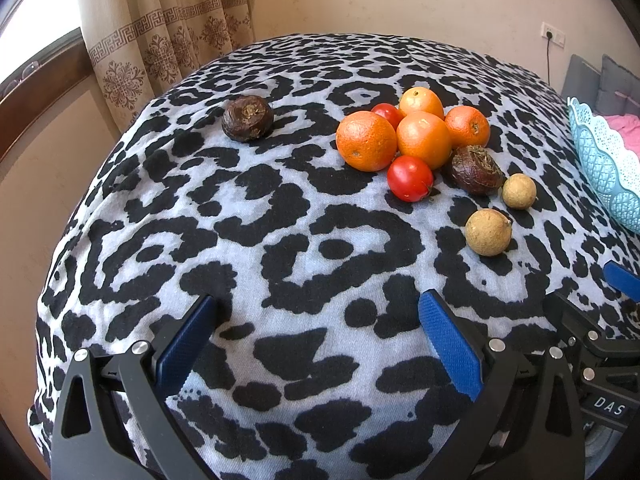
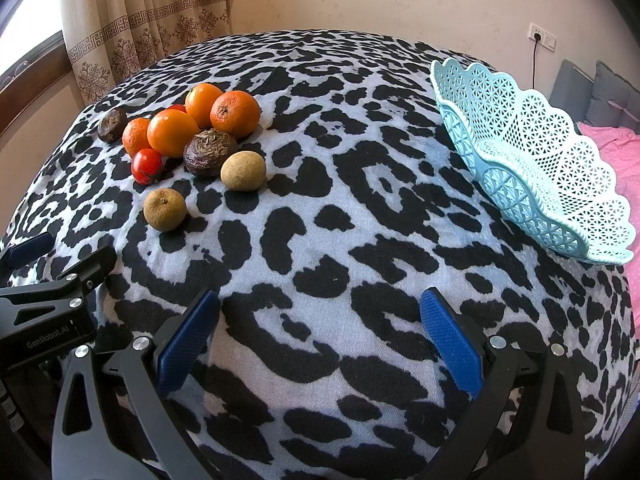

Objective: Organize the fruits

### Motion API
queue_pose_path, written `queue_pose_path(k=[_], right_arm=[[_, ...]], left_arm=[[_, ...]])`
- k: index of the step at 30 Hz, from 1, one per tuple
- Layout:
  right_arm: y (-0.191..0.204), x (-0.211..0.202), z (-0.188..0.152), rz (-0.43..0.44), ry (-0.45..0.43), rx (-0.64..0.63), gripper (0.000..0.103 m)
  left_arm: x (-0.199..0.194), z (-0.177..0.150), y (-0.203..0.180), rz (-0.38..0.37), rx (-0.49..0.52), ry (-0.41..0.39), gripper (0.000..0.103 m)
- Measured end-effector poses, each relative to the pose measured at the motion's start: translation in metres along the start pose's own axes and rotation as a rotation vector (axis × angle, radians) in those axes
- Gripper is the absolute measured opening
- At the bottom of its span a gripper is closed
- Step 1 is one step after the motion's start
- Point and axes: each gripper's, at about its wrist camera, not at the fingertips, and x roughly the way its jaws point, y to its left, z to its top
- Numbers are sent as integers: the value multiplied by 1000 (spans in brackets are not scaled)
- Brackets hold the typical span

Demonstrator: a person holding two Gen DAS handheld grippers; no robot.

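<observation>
Several oranges (image 1: 366, 140) (image 2: 173, 133), two red tomatoes (image 1: 410, 178) (image 2: 147, 165), two dark wrinkled fruits (image 1: 476, 169) (image 2: 210, 152) and two small tan fruits (image 1: 488, 232) (image 2: 165, 210) lie on a leopard-print cloth (image 1: 280, 240). One dark fruit (image 1: 248, 118) lies apart to the left. A light blue lattice basket (image 2: 532, 160) stands at the right, empty; its edge shows in the left wrist view (image 1: 608, 168). My left gripper (image 1: 316, 312) is open and empty, short of the fruits. My right gripper (image 2: 320, 308) is open and empty, between fruits and basket.
A patterned curtain (image 1: 160, 40) and a window frame are at the back left, a wall with a socket (image 2: 542, 38) behind. A bed with pink bedding (image 2: 616, 148) lies right of the table. Each gripper shows at the edge of the other's view.
</observation>
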Motion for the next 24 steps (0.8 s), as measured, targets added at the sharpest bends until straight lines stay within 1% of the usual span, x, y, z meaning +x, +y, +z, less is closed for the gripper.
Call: queue_pose_path(k=[11, 14, 18, 21, 24], right_arm=[[0, 0, 0, 1, 0, 1, 101], [1, 0, 0, 1, 0, 1, 101], [1, 0, 0, 1, 0, 1, 101], [0, 0, 0, 2, 0, 2, 101], [0, 1, 0, 1, 0, 1, 101]], left_arm=[[-2, -1, -1, -5, -4, -1, 98], [-2, 1, 2, -16, -13, -7, 98], [-9, -1, 5, -37, -20, -40, 98], [-18, -2, 8, -52, -27, -80, 98], [-23, -3, 10, -61, -38, -98, 98]])
